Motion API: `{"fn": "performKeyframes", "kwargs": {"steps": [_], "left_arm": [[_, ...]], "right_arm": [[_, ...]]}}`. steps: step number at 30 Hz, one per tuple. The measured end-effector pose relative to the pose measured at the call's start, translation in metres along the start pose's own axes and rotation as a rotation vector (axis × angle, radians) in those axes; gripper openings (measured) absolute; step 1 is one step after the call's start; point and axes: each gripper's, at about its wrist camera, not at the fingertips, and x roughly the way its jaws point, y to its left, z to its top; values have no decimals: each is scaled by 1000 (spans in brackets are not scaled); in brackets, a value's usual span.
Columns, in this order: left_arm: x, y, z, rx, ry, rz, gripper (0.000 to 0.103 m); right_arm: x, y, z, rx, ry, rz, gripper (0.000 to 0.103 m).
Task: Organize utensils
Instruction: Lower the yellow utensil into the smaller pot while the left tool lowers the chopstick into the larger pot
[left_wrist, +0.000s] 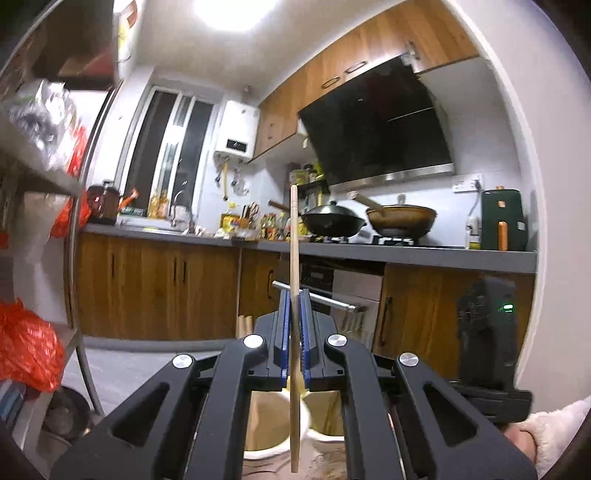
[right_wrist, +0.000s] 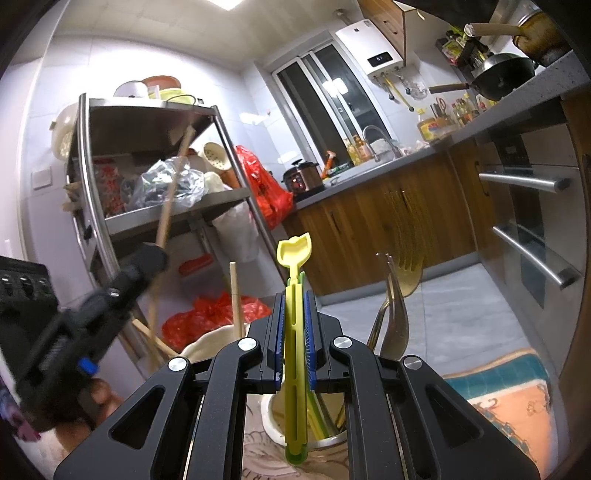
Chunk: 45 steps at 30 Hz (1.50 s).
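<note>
Left hand-held gripper (left_wrist: 294, 295): jaws clenched on a single wooden chopstick (left_wrist: 294, 236). The stick stands near upright, passes between the blue pads (left_wrist: 283, 332) and runs on below them, its lower end hanging over a white holder (left_wrist: 275, 441) seen between the gripper arms. A second cream-coloured cup opening (left_wrist: 328, 417) sits just beside that holder, to the right. The right wrist view shows the same left hand-held gripper (right_wrist: 147, 254) from the side, blurred, with the chopstick (right_wrist: 173, 184) tilted up toward the metal shelf rack (right_wrist: 155, 122).

Right hand-held gripper (right_wrist: 294, 295): jaws clenched on a yellow plastic utensil (right_wrist: 294, 258) with a scoop-shaped top; a green piece (right_wrist: 295, 458) of similar shape lies directly behind it and shows at the top edge and the bottom end. The lower end of the pair is over a white cup (right_wrist: 273, 424); whether it touches the cup, cannot tell. A metal fork (right_wrist: 397, 302) and a second metal handle stand upright in the cup, just right of the gripper. Another wooden stick (right_wrist: 236, 299) stands in a cream holder (right_wrist: 210, 343) to the left.

Background: grey tabletop (left_wrist: 406, 254) with two woks (left_wrist: 334, 219) on the hob, wood cabinet doors (left_wrist: 155, 288) below, red plastic bags (right_wrist: 266, 184) by the rack.
</note>
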Motion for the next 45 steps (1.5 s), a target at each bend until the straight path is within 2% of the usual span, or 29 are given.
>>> {"fn": "performKeyframes", "kwargs": {"steps": [7,12,22,28,37,45], "left_arm": [[18,33,3,-108,2,23,5],[27,31,-3,-91,15,27,5],[11,21,-18,-47,62,19,5],[2,25,-25,-58,83,42,5],[-2,27,-28,-71,90,40,5],[-2,33,-28,-87,95,32,5]], "right_arm": [[1,0,-2,-3,6,0,11],[3,1,-3,-11,16,-2,11],[12,1,-6,-10,20,19,11],[17,3,-11,-46,7,-15,11],[29,10,-13,-91,-3,-87,11],[9,16,-15,-121,1,-119,11]]}}
